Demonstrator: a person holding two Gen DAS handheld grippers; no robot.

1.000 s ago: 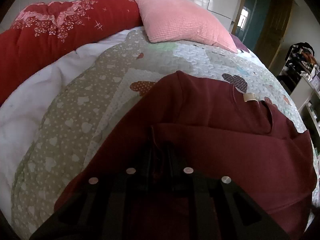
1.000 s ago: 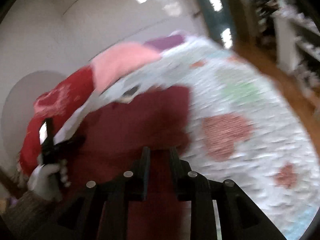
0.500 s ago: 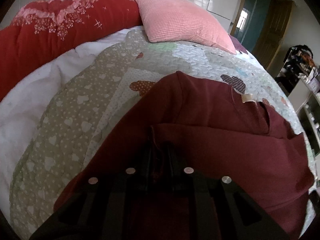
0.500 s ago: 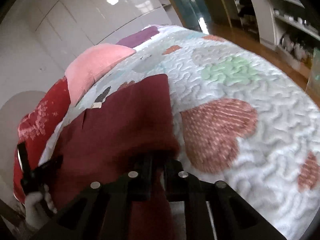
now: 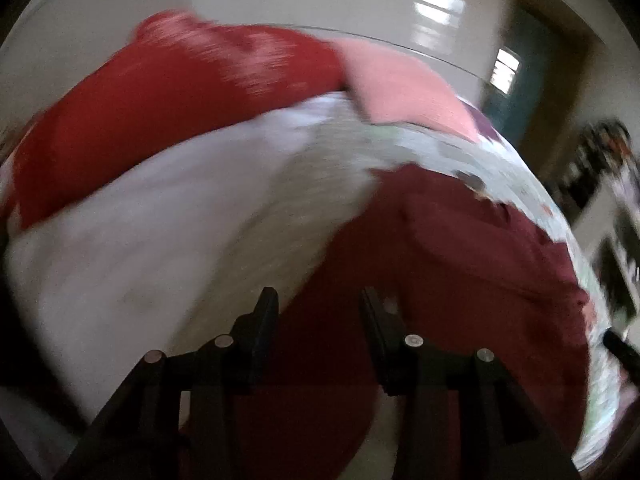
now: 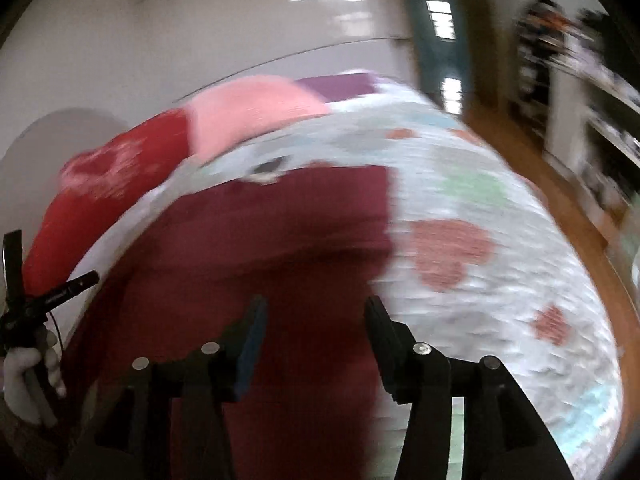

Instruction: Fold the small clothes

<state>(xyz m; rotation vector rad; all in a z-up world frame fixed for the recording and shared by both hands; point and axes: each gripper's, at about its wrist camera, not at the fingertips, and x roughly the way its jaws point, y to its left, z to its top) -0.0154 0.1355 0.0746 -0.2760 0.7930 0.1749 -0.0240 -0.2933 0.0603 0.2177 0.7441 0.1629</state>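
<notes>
Claw jaws on both left claw (image 5: 318,312) and right claw (image 6: 316,316) are opening, gripping nothing; risk: maroon shirt (image 6: 280,248) fold at 12 o'clock springs loose on soft quilt (image 6: 500,280).

Matt maroon cloth shirt (image 6: 280,240) on a quilted bedspread (image 6: 500,300) — glossy wardrobe doors (image 6: 240,28).

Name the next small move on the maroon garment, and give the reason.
Probably draw both grippers back and pick new edges: the left gripper and right gripper are opening, pads off the maroon garment, which lies flat on the quilt.
</notes>
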